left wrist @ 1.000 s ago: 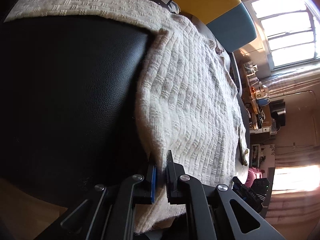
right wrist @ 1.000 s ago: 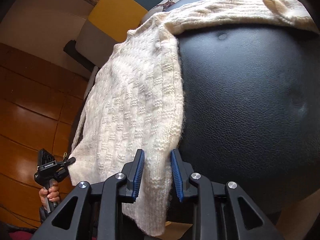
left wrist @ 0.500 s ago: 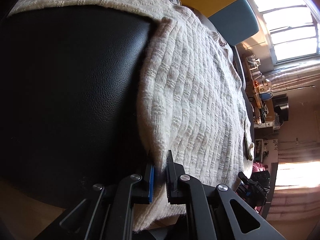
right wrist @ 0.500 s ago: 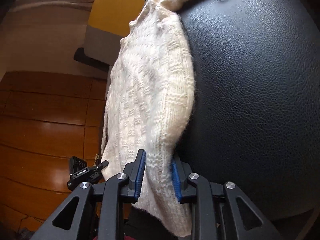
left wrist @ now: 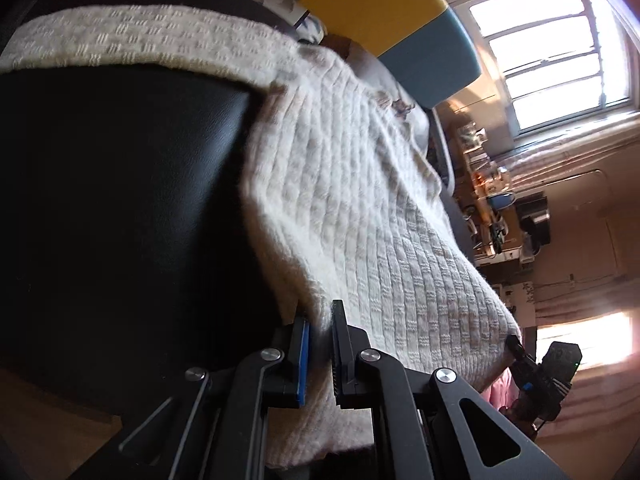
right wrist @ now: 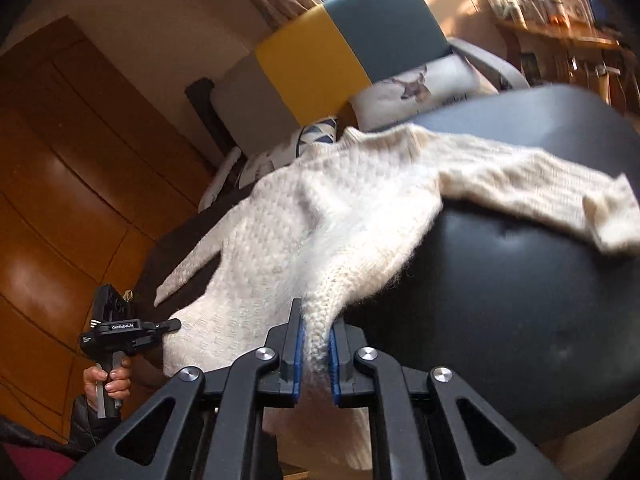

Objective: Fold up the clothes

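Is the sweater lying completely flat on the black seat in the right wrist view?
No, the right tongs pinch and lift the sweater hem.

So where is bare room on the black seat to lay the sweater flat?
Free: the black seat between the sweater body and its outstretched sleeve, nearest the right tongs. The left tongs see more bare leather below the other sleeve. Crowded: cushions behind the collar.

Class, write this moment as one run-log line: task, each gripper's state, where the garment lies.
task: fold clothes | left gripper: shut on sweater hem | right gripper: shut on sweater hem | sweater: draped over black cushion, sleeve spread
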The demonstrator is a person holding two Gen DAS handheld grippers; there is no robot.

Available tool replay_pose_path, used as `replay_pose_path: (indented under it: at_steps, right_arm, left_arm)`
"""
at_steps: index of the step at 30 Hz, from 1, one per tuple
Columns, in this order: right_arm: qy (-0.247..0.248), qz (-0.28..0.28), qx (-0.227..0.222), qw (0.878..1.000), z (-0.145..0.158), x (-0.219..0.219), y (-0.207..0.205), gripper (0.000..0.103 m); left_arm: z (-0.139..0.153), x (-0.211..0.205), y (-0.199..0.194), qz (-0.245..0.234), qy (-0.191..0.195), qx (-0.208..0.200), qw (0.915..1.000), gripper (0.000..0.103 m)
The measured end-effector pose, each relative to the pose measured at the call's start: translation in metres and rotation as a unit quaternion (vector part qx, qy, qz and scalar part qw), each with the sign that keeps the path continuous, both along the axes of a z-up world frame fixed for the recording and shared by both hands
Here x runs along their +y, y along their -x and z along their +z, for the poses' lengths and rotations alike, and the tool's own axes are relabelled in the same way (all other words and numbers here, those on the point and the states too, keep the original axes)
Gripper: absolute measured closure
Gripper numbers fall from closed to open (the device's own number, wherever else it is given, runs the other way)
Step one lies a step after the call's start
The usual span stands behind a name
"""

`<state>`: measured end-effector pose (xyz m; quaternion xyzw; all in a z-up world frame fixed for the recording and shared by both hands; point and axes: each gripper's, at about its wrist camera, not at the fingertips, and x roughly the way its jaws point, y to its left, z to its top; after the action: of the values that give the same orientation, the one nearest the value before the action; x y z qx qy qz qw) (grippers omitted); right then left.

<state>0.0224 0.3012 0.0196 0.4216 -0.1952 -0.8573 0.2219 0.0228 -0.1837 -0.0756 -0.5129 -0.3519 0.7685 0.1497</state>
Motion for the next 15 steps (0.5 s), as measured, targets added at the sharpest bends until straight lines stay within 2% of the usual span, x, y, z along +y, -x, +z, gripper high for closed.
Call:
replay_pose_path:
  at_steps: [2, 5, 8, 9, 10, 12, 14, 15]
  right_arm:
    - [-0.010, 0.004, 0.002, 1.000, 0.008, -0.004, 0.003, 0.094]
    - [-0.029, -0.002, -0.047, 0.998, -0.018, -0.004, 0.015, 0.094]
    - [0.000, -0.019, -0.051, 0.999, -0.025, 0.005, 0.013, 0.094]
    - [0.003, -0.021, -0.039, 0.999, -0.020, 0.007, 0.007, 0.094]
    - [0.006, -0.021, -0.025, 0.999, -0.012, 0.007, 0.004, 0.094]
    - [-0.003, -0.018, -0.008, 1.000, 0.000, 0.005, 0.003, 0.094]
    - [-0.048, -0.010, -0.044, 0.998, -0.012, -0.005, 0.011, 0.094]
    - [-0.077, -0.003, -0.072, 0.994, -0.026, -0.010, 0.013, 0.093]
  left_arm:
    - [0.011, -0.002, 0.002, 0.006, -0.003, 0.017, 0.9998, 0.096]
    - [0.010, -0.006, 0.006, 0.012, 0.010, 0.004, 0.9999, 0.096]
    - [0.004, -0.008, 0.003, 0.011, -0.035, -0.008, 0.9993, 0.096]
    - [0.006, -0.008, 0.002, 0.006, -0.058, -0.006, 0.9983, 0.096]
    - [0.009, -0.006, 0.002, 0.005, -0.061, -0.004, 0.9981, 0.096]
    - [0.016, -0.006, 0.008, 0.008, 0.000, -0.002, 1.0000, 0.096]
    - [0.013, -0.007, 0.011, 0.016, 0.050, -0.016, 0.9985, 0.096]
    - [0.005, -0.008, 0.012, 0.014, 0.056, -0.029, 0.9979, 0.096]
